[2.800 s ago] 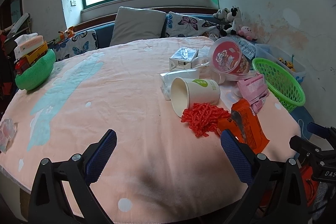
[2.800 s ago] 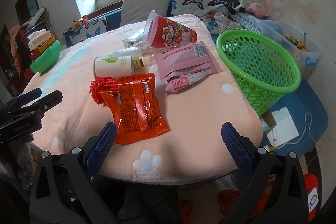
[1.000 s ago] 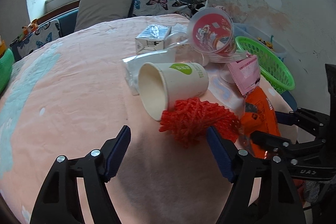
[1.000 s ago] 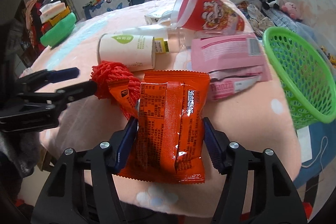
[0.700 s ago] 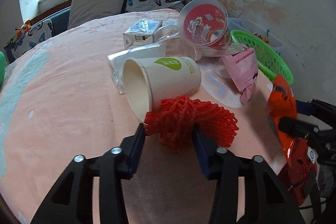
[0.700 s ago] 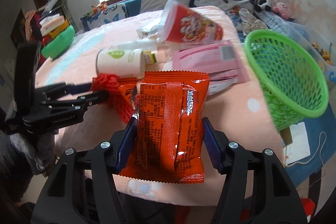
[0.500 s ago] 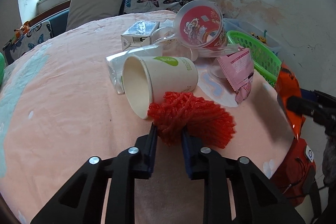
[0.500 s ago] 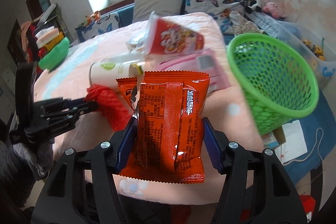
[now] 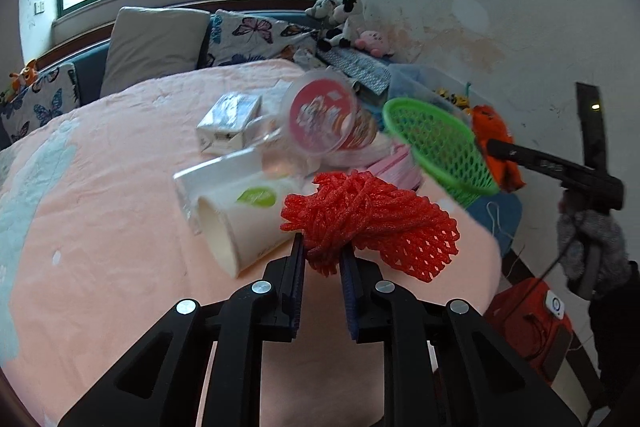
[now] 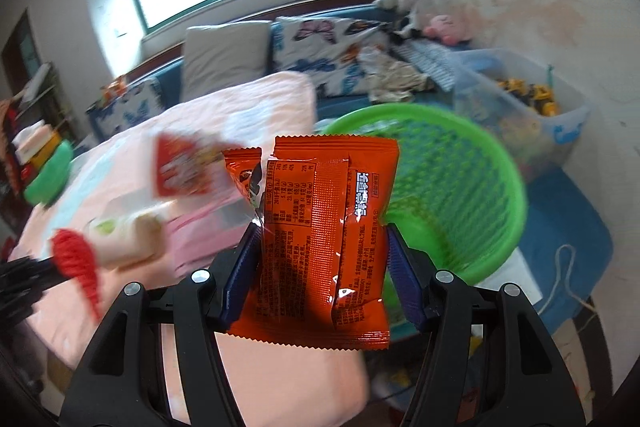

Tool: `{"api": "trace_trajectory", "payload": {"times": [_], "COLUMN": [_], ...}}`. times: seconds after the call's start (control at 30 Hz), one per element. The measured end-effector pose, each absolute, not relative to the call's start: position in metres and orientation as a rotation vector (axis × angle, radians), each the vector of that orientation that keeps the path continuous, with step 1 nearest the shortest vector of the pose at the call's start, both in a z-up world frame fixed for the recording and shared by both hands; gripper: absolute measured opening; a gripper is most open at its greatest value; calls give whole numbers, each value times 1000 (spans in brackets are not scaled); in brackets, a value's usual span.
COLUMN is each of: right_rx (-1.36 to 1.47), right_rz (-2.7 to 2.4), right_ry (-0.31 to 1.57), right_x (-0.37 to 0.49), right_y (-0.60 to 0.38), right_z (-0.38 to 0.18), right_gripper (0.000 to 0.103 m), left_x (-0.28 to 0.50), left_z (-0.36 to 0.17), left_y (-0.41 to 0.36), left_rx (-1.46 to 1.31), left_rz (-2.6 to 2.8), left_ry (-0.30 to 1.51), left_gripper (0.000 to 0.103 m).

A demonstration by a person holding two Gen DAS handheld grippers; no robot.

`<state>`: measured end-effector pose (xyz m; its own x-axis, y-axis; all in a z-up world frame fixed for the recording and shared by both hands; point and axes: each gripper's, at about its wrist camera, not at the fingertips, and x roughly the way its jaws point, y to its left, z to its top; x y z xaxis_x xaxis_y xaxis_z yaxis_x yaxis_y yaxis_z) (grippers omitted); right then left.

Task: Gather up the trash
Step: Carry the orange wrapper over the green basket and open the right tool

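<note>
My left gripper (image 9: 323, 259) is shut on a bunched red foam net (image 9: 368, 215) and holds it just above the pink table cover (image 9: 100, 227). A white paper cup (image 9: 240, 223) lies on its side right behind the net. My right gripper (image 10: 320, 259) is shut on an orange snack packet (image 10: 324, 247), held up in front of the green mesh basket (image 10: 452, 187). In the left wrist view the same green basket (image 9: 436, 143) stands off the table's right edge, with the orange packet (image 9: 492, 135) beyond it.
A red-printed noodle cup (image 9: 324, 119), a small carton (image 9: 228, 123), clear plastic wrap and pink wrappers (image 9: 396, 167) lie on the table behind the paper cup. A clear toy bin (image 10: 528, 115) stands behind the basket. A red device (image 9: 528, 323) sits on the floor at the right.
My left gripper closed on the red net and lifted it off the table. My right gripper lifted the orange packet and swung it right, in front of the green basket.
</note>
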<state>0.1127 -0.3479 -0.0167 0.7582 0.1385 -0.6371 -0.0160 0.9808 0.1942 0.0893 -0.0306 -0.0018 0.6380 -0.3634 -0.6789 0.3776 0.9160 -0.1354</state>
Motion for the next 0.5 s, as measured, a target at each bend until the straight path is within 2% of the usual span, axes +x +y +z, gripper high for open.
{"api": "trace_trajectory", "payload": {"times": [0.3, 0.5], "right_rx": [229, 232], "right_rz": [-21, -43], "right_ry": [732, 761], "right_x": [165, 184], "right_y": [-405, -416], "right_z": [-39, -54], "right_gripper": [65, 77], "left_x": [134, 168], "left_z": [22, 26], "left_y": [-88, -134], "left_rx": [50, 87], "left_rz": [-482, -510], "left_ry": [745, 757], "left_gripper": [17, 17]}}
